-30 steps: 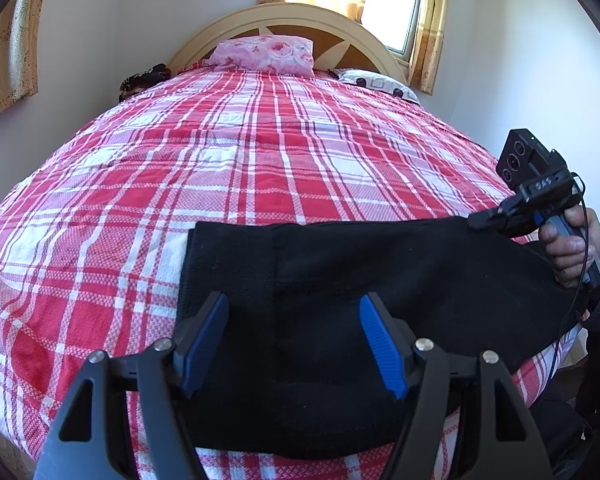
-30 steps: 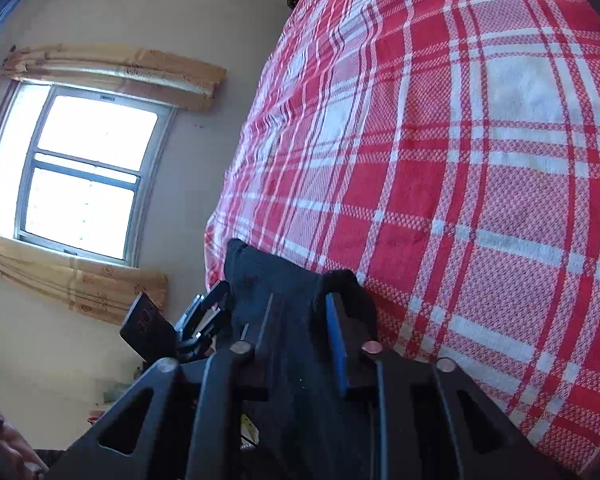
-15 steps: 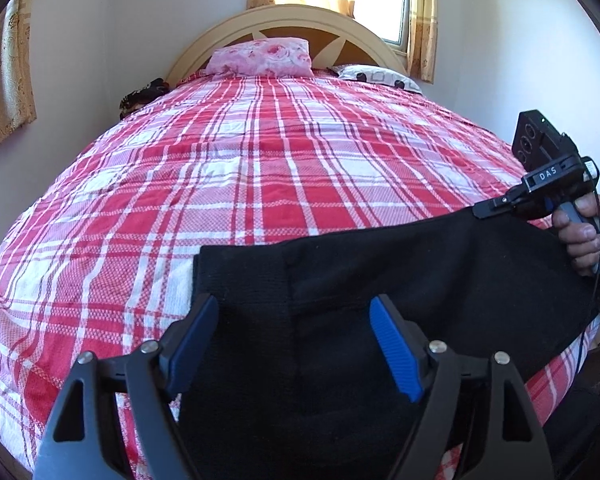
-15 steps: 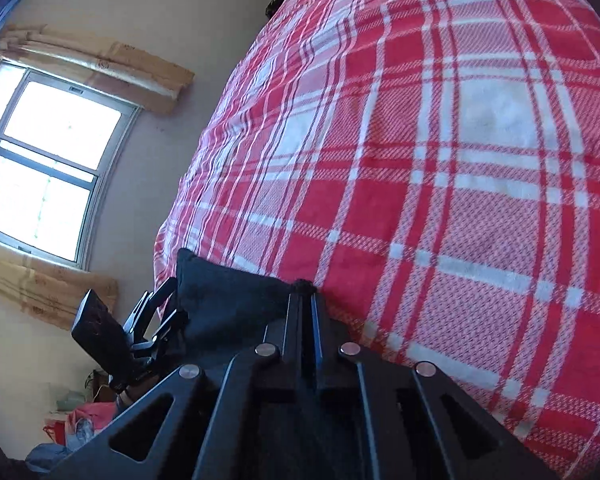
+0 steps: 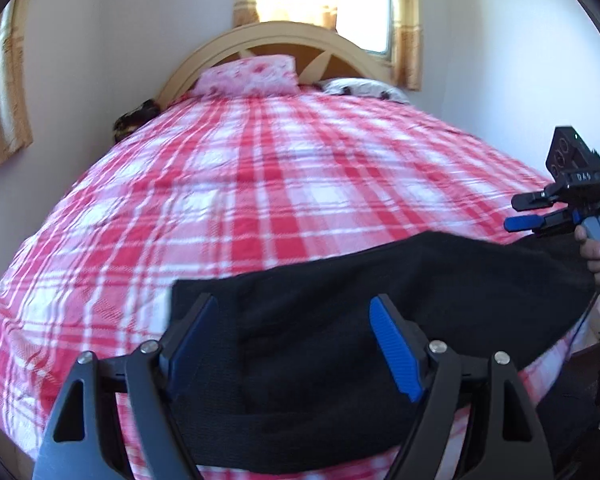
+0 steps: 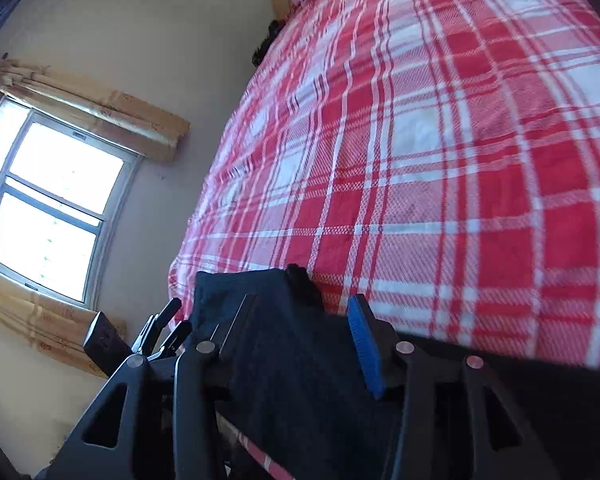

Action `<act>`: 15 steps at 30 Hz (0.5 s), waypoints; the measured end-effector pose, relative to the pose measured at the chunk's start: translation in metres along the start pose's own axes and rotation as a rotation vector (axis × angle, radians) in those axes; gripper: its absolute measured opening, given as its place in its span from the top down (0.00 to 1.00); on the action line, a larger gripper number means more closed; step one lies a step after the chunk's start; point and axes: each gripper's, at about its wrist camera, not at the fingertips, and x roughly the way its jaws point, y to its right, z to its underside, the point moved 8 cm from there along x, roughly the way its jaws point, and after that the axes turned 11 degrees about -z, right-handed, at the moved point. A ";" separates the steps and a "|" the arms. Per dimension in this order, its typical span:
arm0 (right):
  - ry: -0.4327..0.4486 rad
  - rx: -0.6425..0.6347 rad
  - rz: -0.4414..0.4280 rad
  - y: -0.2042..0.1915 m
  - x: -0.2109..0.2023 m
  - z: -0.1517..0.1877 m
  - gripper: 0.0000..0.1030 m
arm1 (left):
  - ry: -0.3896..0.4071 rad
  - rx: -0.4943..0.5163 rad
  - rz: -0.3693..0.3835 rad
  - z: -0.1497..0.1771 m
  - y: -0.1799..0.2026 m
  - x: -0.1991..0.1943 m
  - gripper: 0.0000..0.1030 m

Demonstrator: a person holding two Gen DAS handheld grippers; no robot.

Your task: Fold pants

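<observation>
The black pants (image 5: 380,304) lie folded flat across the near edge of the bed. My left gripper (image 5: 296,344) is open above their left end, its blue pads apart and holding nothing. My right gripper (image 6: 300,328) is open over the pants' right end (image 6: 260,320). It also shows in the left wrist view (image 5: 520,212), at the far right, jaws parted just above the cloth's right corner. The other gripper (image 6: 168,320) shows small at the lower left of the right wrist view.
The bed has a red and white plaid sheet (image 5: 280,184) and a wooden headboard (image 5: 260,36). A pink pillow (image 5: 248,76) and a white patterned pillow (image 5: 364,88) lie at the head. A dark object (image 5: 136,120) sits at the bed's far left edge. Curtained windows (image 6: 48,208) are on the walls.
My right gripper was shut on the pants' right end half a second ago and has now opened and let go. The left gripper has stayed open and tilted upward a little.
</observation>
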 end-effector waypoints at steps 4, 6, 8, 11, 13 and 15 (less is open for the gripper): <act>0.131 -0.018 0.079 0.009 -0.093 0.031 0.52 | 0.004 0.048 0.129 -0.004 0.059 -0.007 0.17; 0.209 0.007 0.184 0.028 -0.148 0.050 0.52 | -0.015 0.075 0.194 -0.001 0.092 -0.004 0.17; 0.304 0.044 0.262 0.046 -0.206 0.071 0.52 | -0.027 0.106 0.237 0.002 0.120 -0.002 0.17; 0.465 0.167 0.328 0.076 -0.297 0.104 0.52 | -0.047 0.133 0.305 0.007 0.154 -0.002 0.17; 0.551 0.244 0.377 0.096 -0.347 0.127 0.52 | -0.057 0.164 0.333 0.011 0.177 -0.003 0.17; 0.618 0.313 0.441 0.119 -0.389 0.146 0.52 | -0.061 0.181 0.355 0.014 0.191 -0.005 0.17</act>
